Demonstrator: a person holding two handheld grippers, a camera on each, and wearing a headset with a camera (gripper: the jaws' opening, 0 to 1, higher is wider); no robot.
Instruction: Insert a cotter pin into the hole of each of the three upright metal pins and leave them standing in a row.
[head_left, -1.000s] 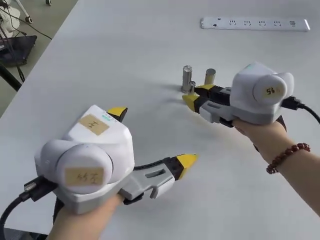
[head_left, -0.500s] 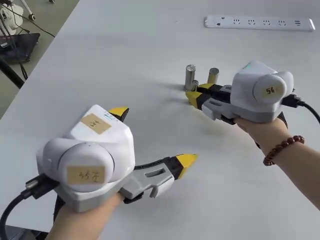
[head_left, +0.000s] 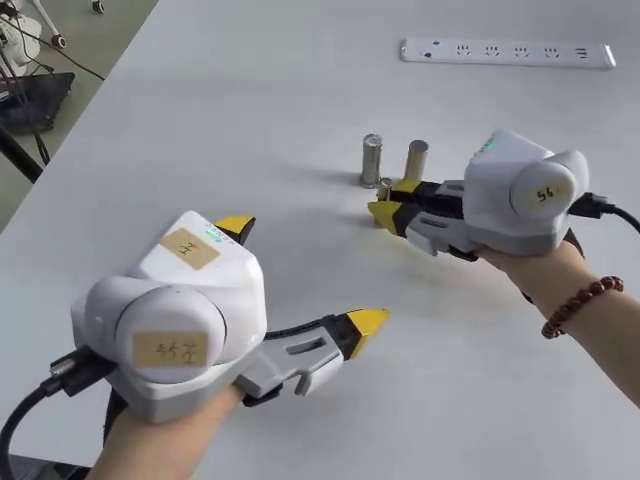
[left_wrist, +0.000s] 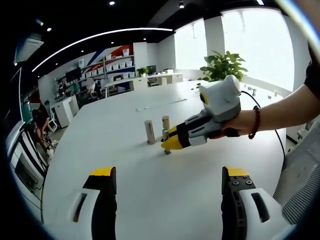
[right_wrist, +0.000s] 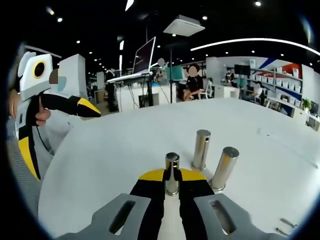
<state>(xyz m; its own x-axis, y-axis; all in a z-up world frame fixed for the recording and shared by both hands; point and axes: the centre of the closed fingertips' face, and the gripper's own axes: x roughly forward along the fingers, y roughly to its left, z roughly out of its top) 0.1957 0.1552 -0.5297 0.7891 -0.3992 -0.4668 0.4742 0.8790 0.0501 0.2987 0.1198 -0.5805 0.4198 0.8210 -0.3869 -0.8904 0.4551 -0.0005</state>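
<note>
Two metal pins stand upright side by side, the left pin (head_left: 371, 160) (right_wrist: 201, 149) and the right pin (head_left: 415, 160) (right_wrist: 223, 167). My right gripper (head_left: 390, 198) (right_wrist: 172, 176) is shut on a third, shorter-looking metal pin (head_left: 385, 187) (right_wrist: 172, 165), held upright just in front of them. My left gripper (head_left: 301, 272) (left_wrist: 169, 172) is open with nothing between its jaws, well short of the pins. In the left gripper view the right gripper (left_wrist: 171, 144) holds its pin beside the standing pins (left_wrist: 149, 132).
A white power strip (head_left: 505, 50) lies at the far side of the white table (head_left: 250, 110). Small thin metal pieces (right_wrist: 287, 222) lie on the table at the lower right of the right gripper view. People and desks are in the far background.
My right gripper, still shut on the pin, has drawn slightly away from the two standing pins toward me. The left gripper has stayed put and open.
</note>
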